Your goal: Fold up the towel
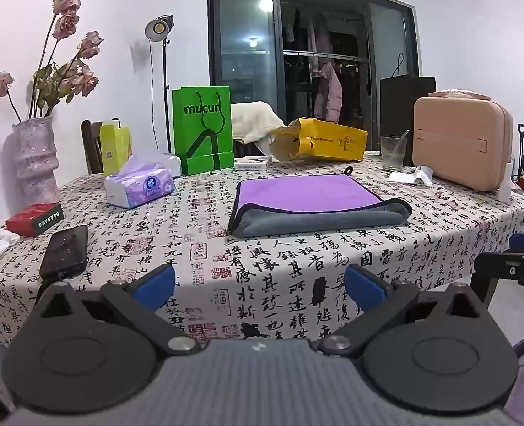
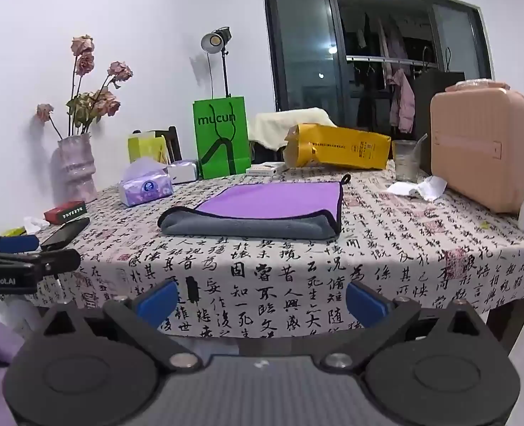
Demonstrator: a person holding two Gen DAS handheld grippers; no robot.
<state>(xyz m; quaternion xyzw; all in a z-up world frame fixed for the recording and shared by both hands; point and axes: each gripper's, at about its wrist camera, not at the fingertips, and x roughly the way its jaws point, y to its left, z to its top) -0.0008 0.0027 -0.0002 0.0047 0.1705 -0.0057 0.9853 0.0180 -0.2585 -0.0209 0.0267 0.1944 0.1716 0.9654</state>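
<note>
A towel [image 1: 308, 202], purple on top and grey underneath with a dark trim, lies folded in half on the table; its grey folded edge faces me. It shows in the right wrist view [image 2: 262, 209] too. My left gripper [image 1: 260, 287] is open and empty, held off the table's near edge in front of the towel. My right gripper [image 2: 260, 301] is open and empty, also short of the near edge. Each gripper shows at the side of the other's view: the right one [image 1: 517, 259] and the left one [image 2: 13, 255].
The table [image 1: 279, 277] has a calligraphy-print cloth. On it stand a vase [image 1: 36, 163], tissue pack [image 1: 139, 186], red box [image 1: 34, 218], phone [image 1: 64, 250], green bag [image 1: 203, 129], yellow bag [image 1: 320, 140], glass [image 1: 393, 152] and pink case [image 1: 462, 145].
</note>
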